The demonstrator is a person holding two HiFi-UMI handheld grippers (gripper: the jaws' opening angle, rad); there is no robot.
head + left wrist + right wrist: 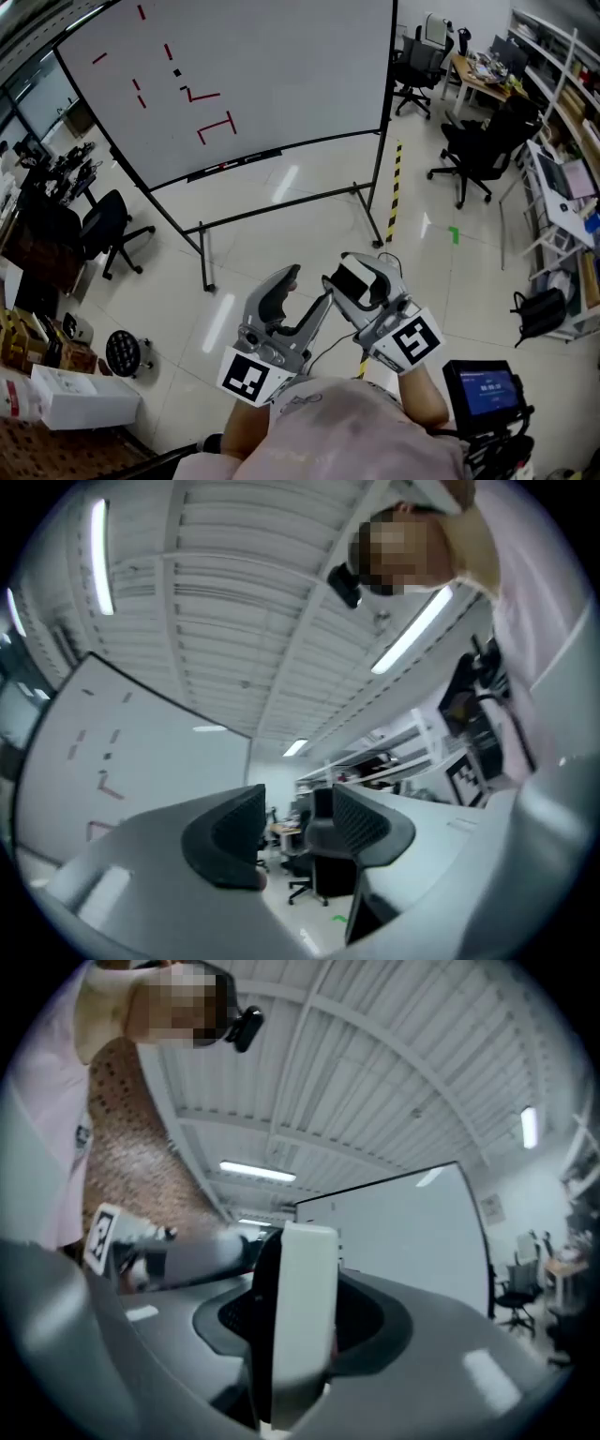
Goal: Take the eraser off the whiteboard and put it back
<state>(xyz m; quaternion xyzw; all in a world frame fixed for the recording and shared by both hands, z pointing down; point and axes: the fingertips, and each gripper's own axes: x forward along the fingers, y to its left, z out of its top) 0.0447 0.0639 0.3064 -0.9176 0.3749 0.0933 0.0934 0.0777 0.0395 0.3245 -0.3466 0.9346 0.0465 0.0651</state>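
Observation:
The whiteboard (253, 75) stands on a wheeled frame ahead of me, with red marks and small black marks on its left half. My right gripper (359, 274) is shut on the eraser (354, 281), a white block with a black felt side. In the right gripper view the eraser (302, 1288) stands upright between the pads of my right gripper (292, 1324), with the whiteboard (403, 1232) behind it. My left gripper (284, 284) is beside it, a little lower and to the left. In the left gripper view my left gripper (298, 832) is open with nothing between its jaws.
A tray (234, 164) runs along the board's lower edge. Black office chairs (478, 150) and desks stand at the right, another chair (108, 230) at the left. White boxes (66, 398) lie at lower left. A yellow-black tape strip (395, 187) marks the floor. A small screen (483, 389) is at lower right.

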